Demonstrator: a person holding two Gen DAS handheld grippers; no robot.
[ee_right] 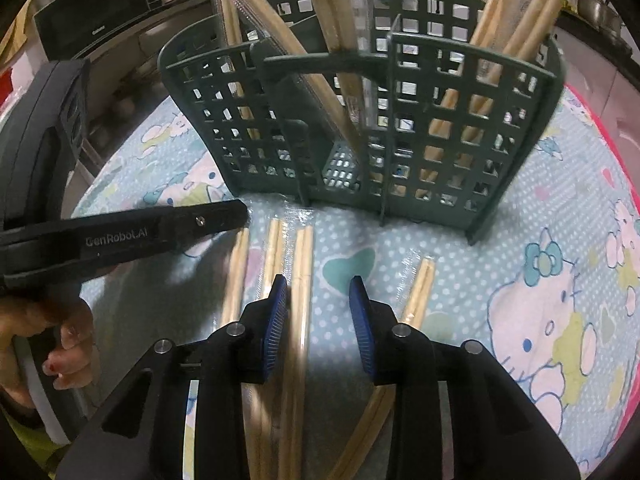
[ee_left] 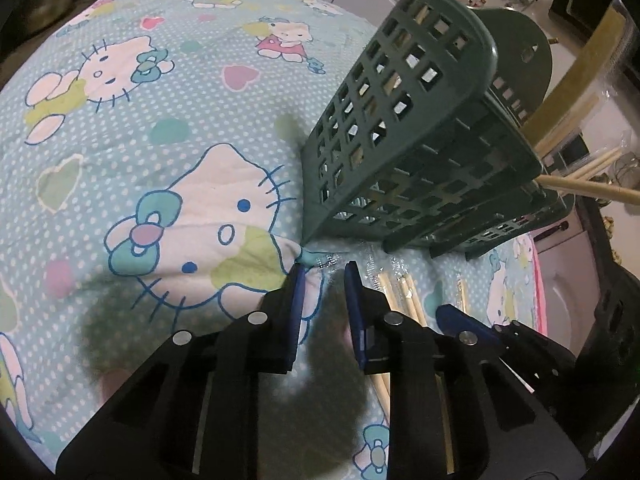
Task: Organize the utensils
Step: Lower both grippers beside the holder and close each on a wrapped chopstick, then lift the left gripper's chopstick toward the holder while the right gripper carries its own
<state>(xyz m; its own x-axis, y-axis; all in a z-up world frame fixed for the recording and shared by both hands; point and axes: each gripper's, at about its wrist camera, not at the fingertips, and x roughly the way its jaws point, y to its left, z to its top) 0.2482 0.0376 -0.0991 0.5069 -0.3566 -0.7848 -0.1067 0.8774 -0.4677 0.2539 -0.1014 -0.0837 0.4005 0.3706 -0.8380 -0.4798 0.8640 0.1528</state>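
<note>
A green lattice utensil holder [ee_right: 452, 120] stands on the cloth, with several wooden chopsticks [ee_right: 332, 40] leaning in its compartments. Several wrapped chopstick pairs lie on the cloth in front of it. My right gripper [ee_right: 318, 288] hangs open just above them. One pair [ee_right: 302, 256] runs between its blue pads, close to the left pad, and another pair [ee_right: 420, 288] lies outside the right pad. My left gripper [ee_left: 325, 280] stands narrowly open at the holder's [ee_left: 400, 140] foot, with cloth and a shiny edge of wrapper between its tips. Chopsticks [ee_left: 390, 292] lie just right of it.
A cartoon-cat cloth [ee_left: 140, 140] covers the table, and its pink edge [ee_right: 624, 200] runs at the right. The left gripper's black body [ee_right: 160, 228] and the hand [ee_right: 68, 340] holding it fill the left of the right wrist view. A microwave [ee_right: 92, 28] sits behind.
</note>
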